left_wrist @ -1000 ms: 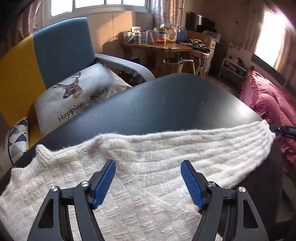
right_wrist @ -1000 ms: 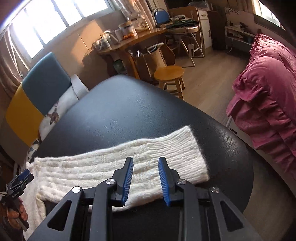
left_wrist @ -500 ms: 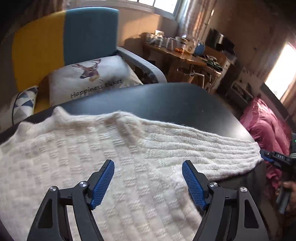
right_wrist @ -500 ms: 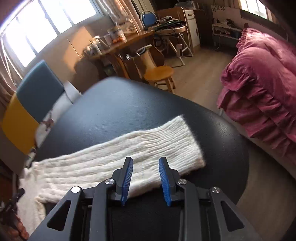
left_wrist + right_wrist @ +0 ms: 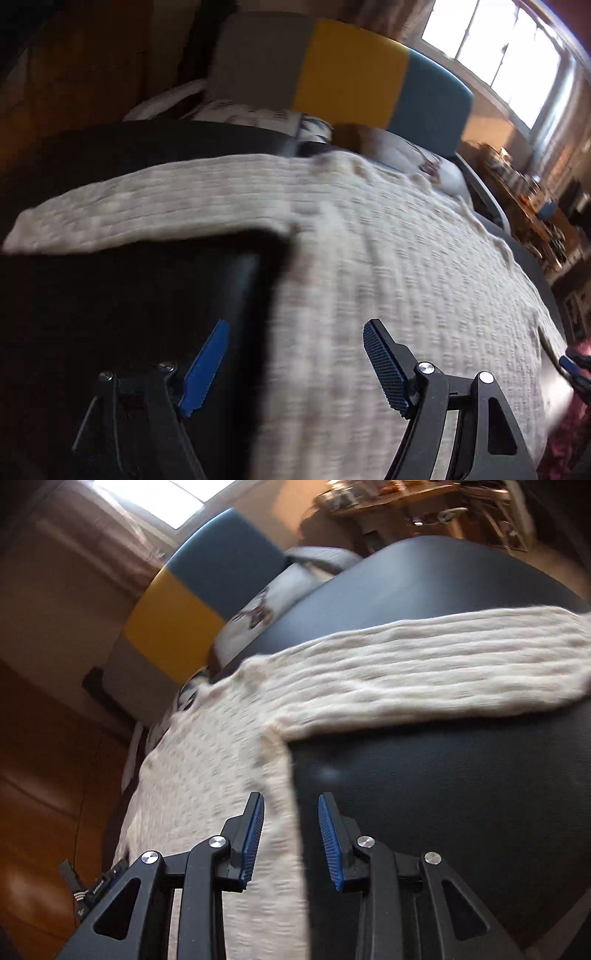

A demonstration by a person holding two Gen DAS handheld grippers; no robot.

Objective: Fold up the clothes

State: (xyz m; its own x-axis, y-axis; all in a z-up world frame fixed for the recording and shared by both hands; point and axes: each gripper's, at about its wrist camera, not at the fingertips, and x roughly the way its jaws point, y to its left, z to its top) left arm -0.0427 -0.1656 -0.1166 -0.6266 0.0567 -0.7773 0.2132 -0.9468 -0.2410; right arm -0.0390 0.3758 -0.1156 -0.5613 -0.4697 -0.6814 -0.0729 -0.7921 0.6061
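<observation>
On the black table (image 5: 461,794), both cameras have swung from the right sleeve toward the cream sweater's (image 5: 406,258) body, left gripper (image 5: 295,365) wide open, right gripper (image 5: 291,838) narrowly open, both holding nothing.

Blurred by motion throughout both views. Knit pattern of the cream sweater (image 5: 406,258) smeared; hem cut off by the lower edge. Far sleeve end (image 5: 576,657) clipped at the right border. Clutter on the wooden table (image 5: 532,192) too small to tell.
</observation>
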